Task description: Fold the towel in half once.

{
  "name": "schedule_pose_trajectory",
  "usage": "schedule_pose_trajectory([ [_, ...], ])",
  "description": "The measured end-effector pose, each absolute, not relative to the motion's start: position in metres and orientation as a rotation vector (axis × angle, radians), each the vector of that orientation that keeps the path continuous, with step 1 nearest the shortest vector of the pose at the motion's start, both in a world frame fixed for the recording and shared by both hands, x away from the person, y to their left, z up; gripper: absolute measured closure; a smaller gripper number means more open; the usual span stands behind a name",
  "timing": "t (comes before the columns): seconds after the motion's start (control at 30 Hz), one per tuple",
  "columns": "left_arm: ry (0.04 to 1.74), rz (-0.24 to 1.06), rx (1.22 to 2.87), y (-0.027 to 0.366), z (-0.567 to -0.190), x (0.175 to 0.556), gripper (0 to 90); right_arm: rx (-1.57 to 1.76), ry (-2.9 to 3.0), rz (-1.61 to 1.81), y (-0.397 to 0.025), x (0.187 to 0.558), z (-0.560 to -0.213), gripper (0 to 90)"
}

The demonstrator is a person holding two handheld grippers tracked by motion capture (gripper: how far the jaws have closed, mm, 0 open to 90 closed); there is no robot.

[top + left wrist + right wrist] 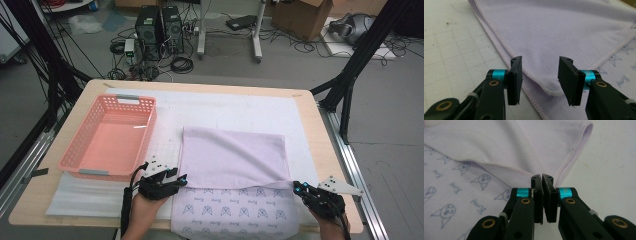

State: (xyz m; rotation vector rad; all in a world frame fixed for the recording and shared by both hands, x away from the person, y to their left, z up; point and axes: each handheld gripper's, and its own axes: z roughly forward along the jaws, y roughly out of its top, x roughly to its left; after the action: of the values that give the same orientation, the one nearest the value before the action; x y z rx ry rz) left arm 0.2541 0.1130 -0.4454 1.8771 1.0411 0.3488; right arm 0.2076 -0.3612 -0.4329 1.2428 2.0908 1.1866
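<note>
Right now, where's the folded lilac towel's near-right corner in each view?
High view: corner of the lilac towel at lower right, just ahead of the right gripper.
Left gripper view: far right edge, mid-height.
Right gripper view: centre, pinched in the shut jaws.
Shared landmark: cat-face print underside.

Both tongs are black, with flat rectangular jaw pads on turquoise metal collars and brass-coloured rivets along the linkage arms. The left tongs (183, 179) trail a black cable and carry a grey three-cornered plate; the right tongs (297, 188) bear a similar plate.
</note>
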Motion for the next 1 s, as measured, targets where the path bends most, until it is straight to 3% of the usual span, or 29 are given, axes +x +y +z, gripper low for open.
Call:
schedule_pose_trajectory([
  [0.17, 1.041, 0.383, 1.948, 0.106, -0.45, 0.254, 64.2, 1.244, 2.088, 1.188, -0.361, 0.209, -0.433, 87.4],
  [0.3, 1.011, 0.413, 1.986, 0.103, -0.45, 0.252, 85.1, 1.25, 2.098, 1.179, -0.36, 0.21, -0.435, 87.5],
  [1.0, 0.977, 0.345, 1.865, 0.13, -0.429, 0.217, 87.4, 1.214, 2.118, 1.214, -0.365, 0.187, -0.426, 87.5],
])
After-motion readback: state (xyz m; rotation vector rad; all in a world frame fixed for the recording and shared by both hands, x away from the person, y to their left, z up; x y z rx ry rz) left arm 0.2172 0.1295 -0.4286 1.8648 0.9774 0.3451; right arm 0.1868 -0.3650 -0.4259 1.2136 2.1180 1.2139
